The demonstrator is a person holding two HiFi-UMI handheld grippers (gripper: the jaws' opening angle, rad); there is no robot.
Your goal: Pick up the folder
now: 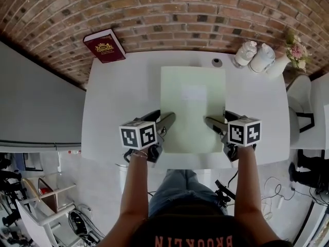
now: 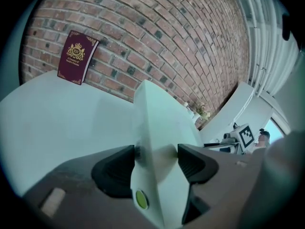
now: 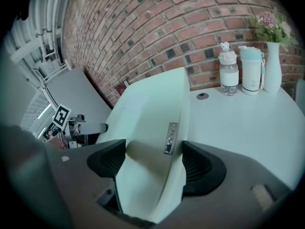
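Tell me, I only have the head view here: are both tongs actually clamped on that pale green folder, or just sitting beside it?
Observer: The left gripper view shows the left tongs shut on the folder, with its thin edge between the pads.
Operator: And the right side?
Observer: The right gripper view shows the right tongs shut on a thicker edge, next to a small metal strip.
Operator: Any marker on the left edge?
Observer: Yes, a round green stud sits just behind the left pads, toward the camera.
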